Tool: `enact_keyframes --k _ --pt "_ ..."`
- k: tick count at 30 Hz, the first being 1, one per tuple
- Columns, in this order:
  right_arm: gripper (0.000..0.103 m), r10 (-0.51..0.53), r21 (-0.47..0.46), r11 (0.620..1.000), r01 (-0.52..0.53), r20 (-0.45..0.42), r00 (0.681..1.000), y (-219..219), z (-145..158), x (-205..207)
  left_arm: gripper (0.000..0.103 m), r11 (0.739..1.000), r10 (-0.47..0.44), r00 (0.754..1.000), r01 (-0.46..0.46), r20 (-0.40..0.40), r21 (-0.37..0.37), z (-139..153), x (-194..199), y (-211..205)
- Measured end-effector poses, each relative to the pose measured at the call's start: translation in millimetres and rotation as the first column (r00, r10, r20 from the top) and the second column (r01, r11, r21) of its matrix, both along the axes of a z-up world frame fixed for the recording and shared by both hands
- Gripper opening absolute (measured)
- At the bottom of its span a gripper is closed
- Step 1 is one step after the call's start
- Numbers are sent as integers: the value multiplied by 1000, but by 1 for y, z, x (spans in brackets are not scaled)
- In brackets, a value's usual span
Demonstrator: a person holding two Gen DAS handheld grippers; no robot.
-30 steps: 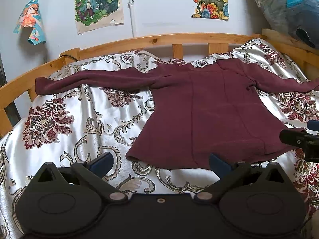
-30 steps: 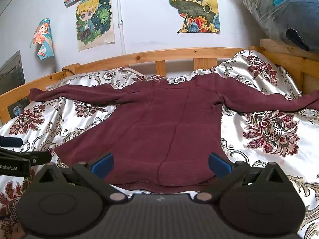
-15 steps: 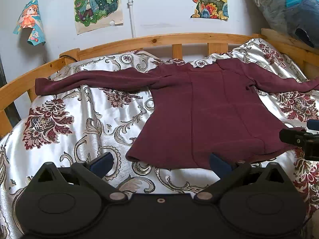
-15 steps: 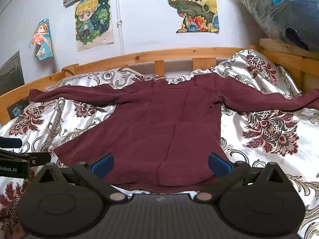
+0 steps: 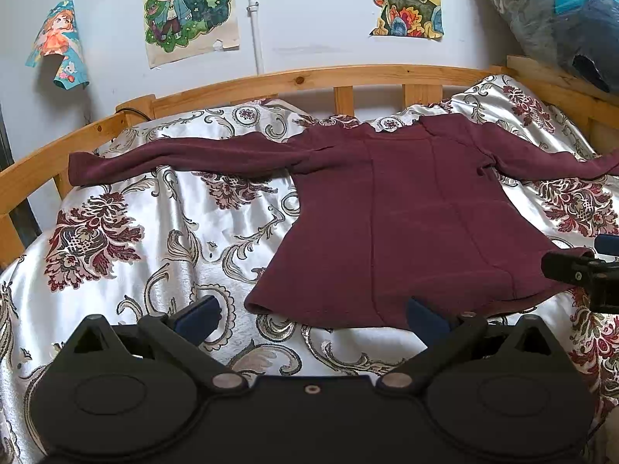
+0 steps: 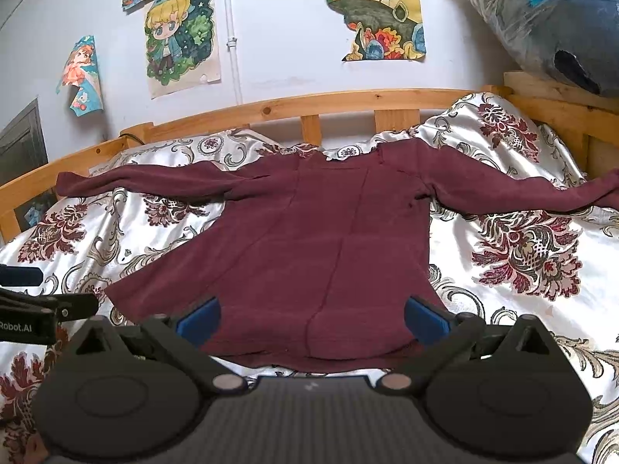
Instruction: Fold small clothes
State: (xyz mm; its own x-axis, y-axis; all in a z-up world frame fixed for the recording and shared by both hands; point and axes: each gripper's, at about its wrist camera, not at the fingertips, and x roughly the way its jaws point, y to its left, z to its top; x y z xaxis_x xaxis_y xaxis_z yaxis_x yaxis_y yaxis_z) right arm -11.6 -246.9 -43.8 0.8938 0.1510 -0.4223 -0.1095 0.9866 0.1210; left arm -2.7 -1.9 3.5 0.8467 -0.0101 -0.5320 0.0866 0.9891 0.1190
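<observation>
Floral satin bed (image 5: 162,239) inside wooden rail (image 5: 309,77), postered wall (image 5: 309,7) beyond — maroon top (image 6: 329,239) flat ahead, hem just before right gripper (image 6: 311,319), left gripper (image 5: 311,315) by bare sheet, both spread wide, empty.

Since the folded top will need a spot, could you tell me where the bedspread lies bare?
Bare bedspread lies below the maroon top's left sleeve, and another patch under the right sleeve. The middle is covered.

left gripper (image 5: 311,315): black body, round side discs, silver pivot screws, blue finger pads (image 5: 197,315) | right gripper (image 6: 311,315): same build, ribbed grey top | white "Robot.AI" lettering
</observation>
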Motion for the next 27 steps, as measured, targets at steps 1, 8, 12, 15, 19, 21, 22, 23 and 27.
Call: enact_keyframes --k 1,8,12,15,19,21,22,23,27 --pt "103 0 1 1000 0 0 1000 -1 0 0 102 1000 0 1000 0 0 0 0 0 0" --pt "103 0 0 1000 0 0 1000 0 0 0 102 1000 0 1000 0 -1 0 0 0 0" --pt "103 -6 -1 1000 6 7 1000 -1 1 -1 102 1000 3 1000 -3 -2 -2 1 0 2" --pt "103 -9 0 1000 9 9 1000 -1 2 -1 102 1000 3 1000 -3 -1 -1 1 0 2" --pt "103 -9 -1 1000 9 10 1000 -1 2 -1 102 1000 3 1000 -4 -2 -2 1 0 2" --pt "103 -10 -2 1000 10 11 1000 -1 2 -1 102 1000 6 1000 -6 -4 -2 1 0 3" --pt "103 -11 -3 1000 11 11 1000 -1 2 -1 102 1000 7 1000 -7 -4 -3 1 0 3" --pt "103 -12 -4 1000 13 12 1000 -1 2 -1 102 1000 7 1000 -7 -4 -3 1 0 3" --pt "103 -44 -15 999 45 29 999 -3 4 -2 102 1000 4 1000 -4 -6 6 0 1 3"
